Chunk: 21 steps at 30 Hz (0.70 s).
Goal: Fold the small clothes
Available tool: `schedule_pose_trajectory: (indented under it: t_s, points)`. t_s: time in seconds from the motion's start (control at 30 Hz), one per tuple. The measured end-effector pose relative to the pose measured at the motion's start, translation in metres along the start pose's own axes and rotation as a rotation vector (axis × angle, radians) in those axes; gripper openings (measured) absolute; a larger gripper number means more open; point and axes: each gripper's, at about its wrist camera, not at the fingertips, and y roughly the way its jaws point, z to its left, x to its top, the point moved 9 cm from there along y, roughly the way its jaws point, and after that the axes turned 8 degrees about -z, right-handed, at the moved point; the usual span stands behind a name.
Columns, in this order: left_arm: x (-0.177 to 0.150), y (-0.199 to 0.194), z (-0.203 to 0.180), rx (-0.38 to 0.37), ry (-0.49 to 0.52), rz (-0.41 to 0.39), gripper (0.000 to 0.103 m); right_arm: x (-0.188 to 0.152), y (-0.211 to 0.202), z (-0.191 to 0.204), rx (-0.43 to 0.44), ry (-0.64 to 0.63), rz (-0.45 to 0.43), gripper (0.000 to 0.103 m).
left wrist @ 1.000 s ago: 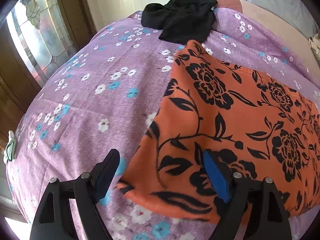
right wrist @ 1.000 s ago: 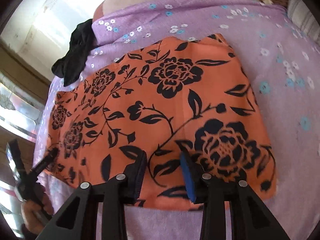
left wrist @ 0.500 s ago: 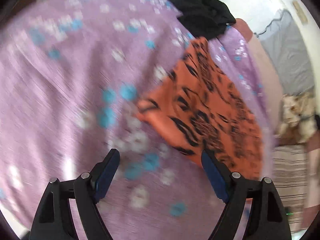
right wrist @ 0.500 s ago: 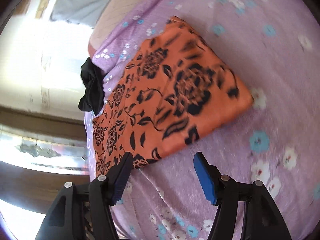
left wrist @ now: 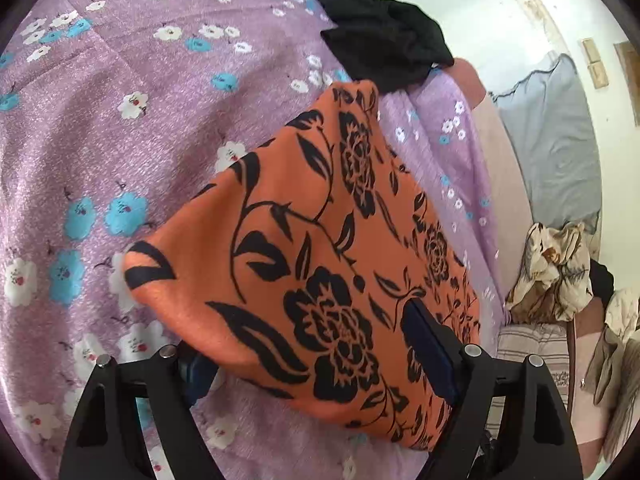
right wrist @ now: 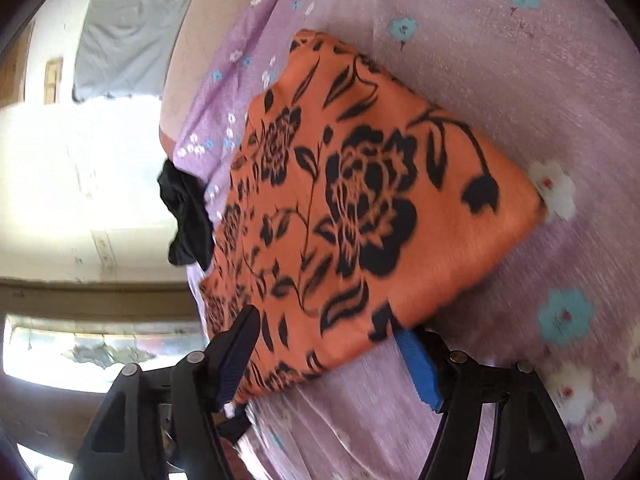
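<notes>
1. an orange cloth [left wrist: 320,248] with black roses and vines is lying folded flat on the purple flowered bedspread [left wrist: 120,128], near one edge of the bed.
2. the fold is making a longish rectangle. seen from the left wrist, its long axis is running from the near gripper away toward a black garment [left wrist: 384,36], and the far narrow end is pointing at that garment, touching or just overlapping it.
3. seen from the right wrist, the same cloth [right wrist: 360,208] is sitting diagonally, one corner pointing right over the bedspread [right wrist: 520,80], the long side trailing off left toward the black garment [right wrist: 188,216] at the bed's edge.
4. the left gripper [left wrist: 316,364] is standing wide apart over the near end of the cloth; one finger is lying on top of the fabric, the other is sitting partly under the lifted near edge. it is straddling the cloth, not pinching it.
5. the right gripper [right wrist: 328,356] is likewise spread wide at another edge of the cloth, one finger resting over the fabric and the blue-padded one tucked just at or under the edge. nothing is clamped.
6. beyond the bed a grey sheet [left wrist: 548,140] is hanging against the wall, and a heap of patterned clothes [left wrist: 556,272] is sitting beside it.
7. the right wrist picture is slightly blurred.
</notes>
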Motion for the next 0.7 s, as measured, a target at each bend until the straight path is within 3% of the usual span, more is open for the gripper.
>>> schedule_pose_trajectory:
  t_s: [0.03, 0.1, 0.17, 0.37, 0.5, 0.57, 0.7]
  points:
    - [0.003, 0.000, 0.000, -0.008, 0.000, -0.006, 0.084, 0.005, 0.001, 0.001, 0.016, 0.014, -0.020, 0.072]
    - [0.004, 0.001, 0.001, -0.013, -0.007, -0.017, 0.069, 0.013, 0.008, 0.004, 0.030, 0.030, -0.049, 0.072]
    - [0.004, 0.003, 0.009, 0.027, 0.003, -0.013, 0.040, 0.017, 0.011, 0.007, 0.041, 0.040, -0.073, 0.072]
    - [0.006, 0.007, 0.013, 0.042, -0.003, -0.034, 0.039, 0.023, 0.027, 0.015, 0.003, -0.011, -0.117, 0.071]
    - [0.007, 0.010, 0.009, 0.048, 0.006, -0.055, 0.035, 0.025, 0.031, 0.004, -0.074, -0.027, -0.131, 0.024]
    - [0.008, 0.010, 0.009, 0.056, 0.016, -0.062, 0.025, 0.026, 0.028, 0.003, -0.073, -0.034, -0.139, 0.022]
    - [0.010, -0.002, -0.001, 0.046, 0.073, -0.091, 0.017, 0.025, 0.016, 0.029, -0.103, -0.216, -0.197, 0.019]
